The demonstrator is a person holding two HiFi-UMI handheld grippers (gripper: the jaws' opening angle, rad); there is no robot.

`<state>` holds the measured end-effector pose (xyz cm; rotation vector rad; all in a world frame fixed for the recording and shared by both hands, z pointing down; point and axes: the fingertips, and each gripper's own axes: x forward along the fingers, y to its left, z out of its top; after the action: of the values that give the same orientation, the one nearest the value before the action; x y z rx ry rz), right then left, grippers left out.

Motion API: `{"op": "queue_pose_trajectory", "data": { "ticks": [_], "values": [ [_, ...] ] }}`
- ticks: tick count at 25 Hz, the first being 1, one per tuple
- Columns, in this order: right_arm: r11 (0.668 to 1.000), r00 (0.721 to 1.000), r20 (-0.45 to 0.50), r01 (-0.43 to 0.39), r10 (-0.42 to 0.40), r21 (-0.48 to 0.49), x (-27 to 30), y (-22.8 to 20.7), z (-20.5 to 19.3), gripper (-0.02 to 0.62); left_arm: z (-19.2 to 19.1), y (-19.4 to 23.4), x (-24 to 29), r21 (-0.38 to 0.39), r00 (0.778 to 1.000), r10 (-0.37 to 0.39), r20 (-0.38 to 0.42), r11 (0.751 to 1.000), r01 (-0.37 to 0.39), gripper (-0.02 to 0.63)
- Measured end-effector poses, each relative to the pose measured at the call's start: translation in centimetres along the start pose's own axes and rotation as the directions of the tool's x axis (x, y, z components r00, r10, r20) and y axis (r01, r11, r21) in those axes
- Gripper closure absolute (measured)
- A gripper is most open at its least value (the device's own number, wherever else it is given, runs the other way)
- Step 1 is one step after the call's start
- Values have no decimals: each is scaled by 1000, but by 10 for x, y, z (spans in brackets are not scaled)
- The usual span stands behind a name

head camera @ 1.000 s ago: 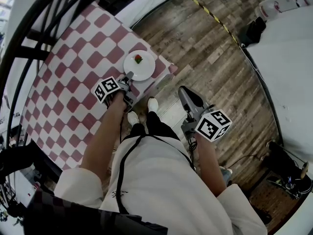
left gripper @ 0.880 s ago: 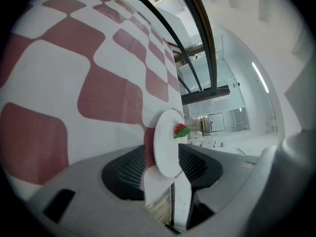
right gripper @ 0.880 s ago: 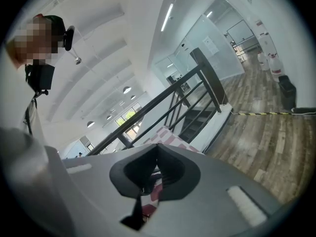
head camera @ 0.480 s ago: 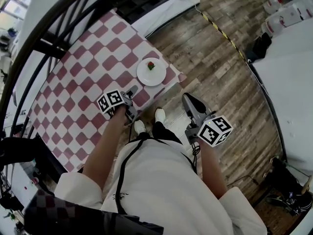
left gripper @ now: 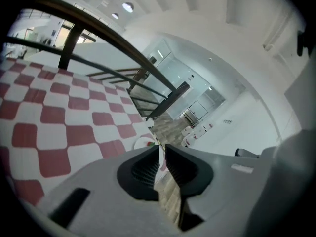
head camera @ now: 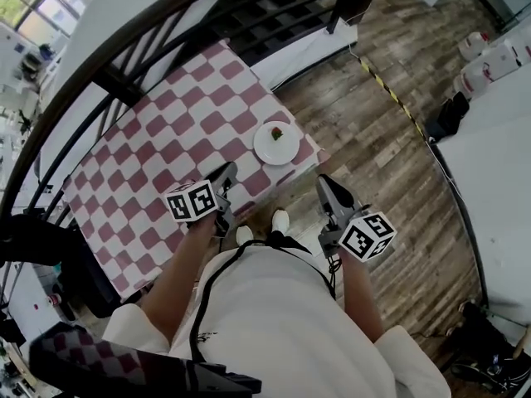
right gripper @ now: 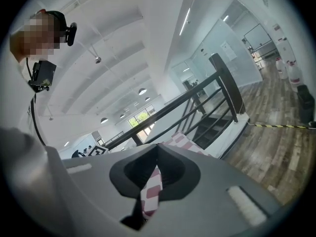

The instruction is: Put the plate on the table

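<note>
Two grippers empty | left gripper (head camera: 226, 171): jaws just closed down to a narrow slit, nothing between them; drawn back from plate (head camera: 277, 143), earlier at its rim | plate: on table (head camera: 166, 139), corner position unchanged | right gripper (head camera: 325, 182): jaws together, above floor (head camera: 390, 139)

One checked counter (head camera: 166, 131) carries one white plate (head camera: 267, 149) holding one small red morsel (head camera: 277, 133), and off the counter's near edge are two grippers, the left gripper (head camera: 226, 171) and the right gripper (head camera: 325, 181), and two white shoes (head camera: 244, 235) (head camera: 280, 220).
</note>
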<state>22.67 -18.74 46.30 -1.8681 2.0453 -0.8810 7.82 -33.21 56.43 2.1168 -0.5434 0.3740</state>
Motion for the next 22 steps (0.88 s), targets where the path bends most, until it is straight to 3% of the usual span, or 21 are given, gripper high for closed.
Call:
{"op": "queue_pose_trajectory", "data": {
  "ticks": [3,7,12,18,22],
  "values": [
    [1000,1000,-1,-16,16,-13,0,8,0,588,14,-20,-17,101,999,-15,46,995,11,567],
    [998,999,-3,-38,38,-42,0,16,1,589,25,-40,-34,179,995,-50,91,983,33,600],
    [997,999,7,-47,47,-55,-2,19,5,589,28,-54,-50,310,993,-46,113,951,9,600],
    [995,999,-17,-50,49,-84,-1,22,2,589,30,-51,-52,286,989,-62,134,958,21,600],
    [995,999,-23,-48,46,-89,-1,22,-2,589,27,-51,-51,313,991,-47,125,950,5,600]
  ]
}}
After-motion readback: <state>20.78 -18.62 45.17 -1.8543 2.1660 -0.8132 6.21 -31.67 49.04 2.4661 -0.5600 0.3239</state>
